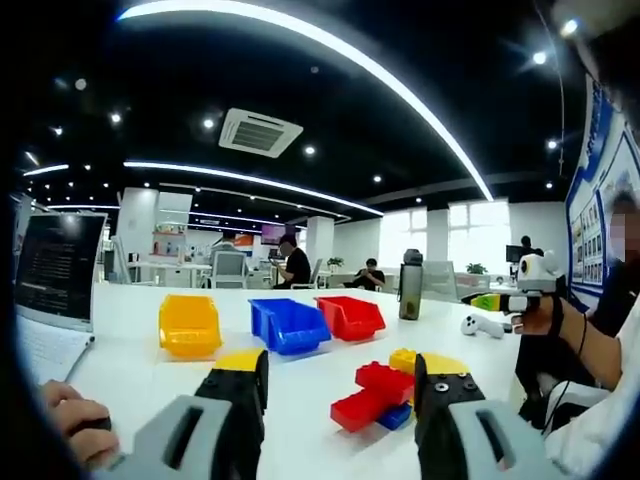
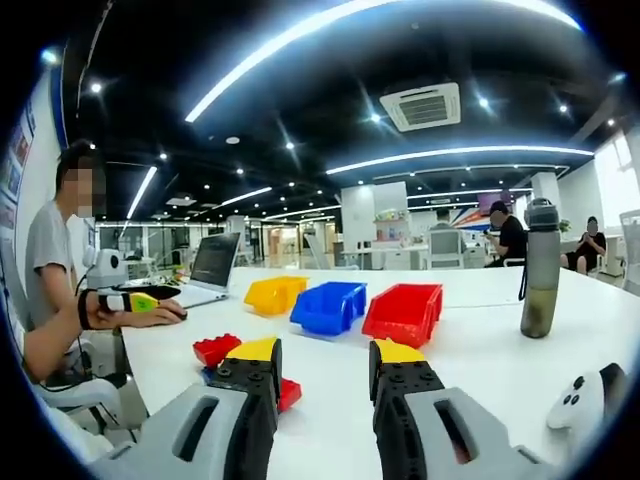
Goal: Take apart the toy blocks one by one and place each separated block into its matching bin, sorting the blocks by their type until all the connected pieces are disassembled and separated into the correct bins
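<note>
While both grippers were held low over the white table, nothing was gripped by either. The left gripper was seen with its jaws spread apart, and between them — resting on the table — lay the cluster of joined toy blocks, red pieces with a yellow one behind and a blue one at the near side. The right gripper was likewise held with jaws parted and empty; the same blocks were seen just beside and partly behind its left jaw. Farther across the table three bins were set in a row, close together — a yellow bin, a blue bin and a red bin. A grey water bottle stood upright beyond the red bin, and a white controller lay near it. A laptop was placed at the table's edge.
</note>
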Demonstrator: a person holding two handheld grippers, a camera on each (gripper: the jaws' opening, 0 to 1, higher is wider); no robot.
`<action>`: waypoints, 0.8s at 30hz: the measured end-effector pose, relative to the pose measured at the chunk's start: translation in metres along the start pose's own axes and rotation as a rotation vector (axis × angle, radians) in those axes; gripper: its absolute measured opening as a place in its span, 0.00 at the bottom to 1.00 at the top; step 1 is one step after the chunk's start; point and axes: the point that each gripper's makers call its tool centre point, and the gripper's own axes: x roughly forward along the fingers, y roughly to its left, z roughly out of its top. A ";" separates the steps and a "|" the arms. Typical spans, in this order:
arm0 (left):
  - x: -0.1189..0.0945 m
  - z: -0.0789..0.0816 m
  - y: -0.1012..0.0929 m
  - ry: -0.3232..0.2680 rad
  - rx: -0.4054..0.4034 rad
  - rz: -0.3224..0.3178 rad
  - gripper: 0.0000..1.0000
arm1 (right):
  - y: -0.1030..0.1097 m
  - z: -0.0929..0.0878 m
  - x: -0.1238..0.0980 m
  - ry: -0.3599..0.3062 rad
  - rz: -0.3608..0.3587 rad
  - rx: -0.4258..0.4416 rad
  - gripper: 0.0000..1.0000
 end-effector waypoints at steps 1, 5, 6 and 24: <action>0.000 0.000 0.000 0.000 0.000 -0.001 0.60 | 0.000 0.000 0.000 0.000 0.001 0.000 0.36; 0.002 -0.002 -0.001 0.005 0.002 -0.005 0.60 | 0.001 0.000 0.000 0.002 0.002 -0.001 0.36; 0.003 -0.002 -0.001 0.006 0.002 -0.004 0.60 | 0.001 0.000 0.000 0.003 0.001 -0.001 0.36; 0.004 -0.004 -0.005 0.008 0.001 -0.007 0.60 | 0.007 -0.002 0.004 0.011 0.016 0.002 0.37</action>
